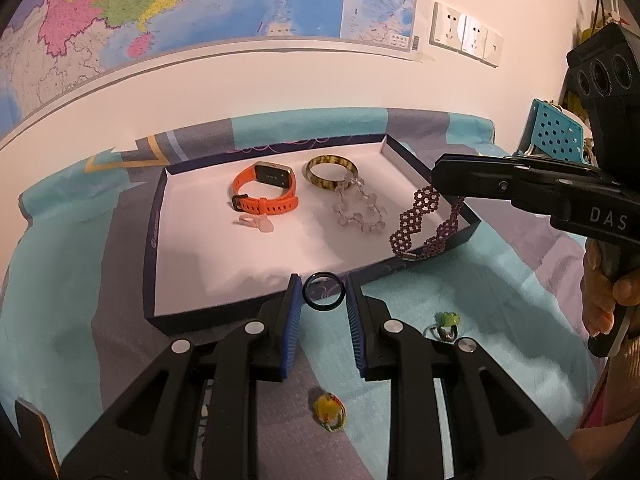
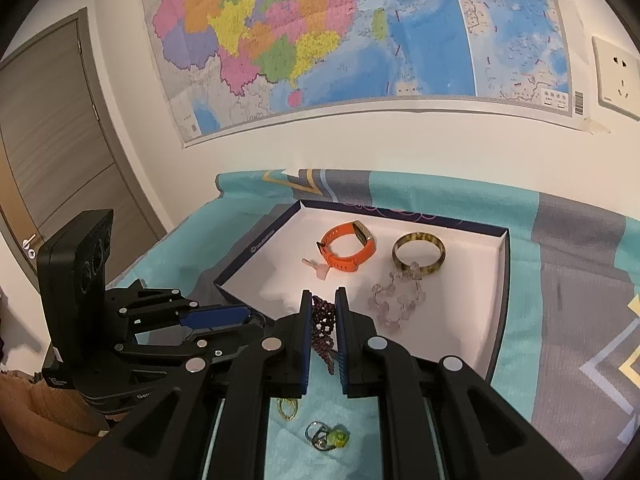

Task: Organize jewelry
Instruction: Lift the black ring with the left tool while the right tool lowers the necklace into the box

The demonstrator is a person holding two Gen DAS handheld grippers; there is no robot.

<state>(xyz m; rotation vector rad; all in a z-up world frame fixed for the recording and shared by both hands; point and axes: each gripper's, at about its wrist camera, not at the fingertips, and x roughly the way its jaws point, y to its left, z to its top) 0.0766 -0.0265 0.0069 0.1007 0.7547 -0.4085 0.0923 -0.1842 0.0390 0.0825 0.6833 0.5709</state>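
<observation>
A shallow white box lid (image 1: 188, 248) with dark blue walls lies on the bedspread and holds an orange watch (image 1: 264, 194), a tortoiseshell bangle (image 1: 331, 172), a clear bead bracelet (image 1: 360, 208) and a small pink piece (image 1: 256, 224). My left gripper (image 1: 322, 292) is shut on a black ring (image 1: 322, 291) just above the lid's near wall. My right gripper (image 2: 323, 300) is shut on a purple beaded bracelet (image 2: 322, 326), which hangs over the lid's right near corner (image 1: 424, 220). A green-stone ring (image 1: 444, 324) and a yellow ring (image 1: 329, 410) lie on the bedspread.
The teal and grey bedspread (image 1: 500, 280) covers the surface. A wall with a map (image 2: 340, 40) and sockets (image 1: 466, 34) stands behind. A blue perforated basket (image 1: 556, 132) is at the right. A door (image 2: 48, 140) is at the left.
</observation>
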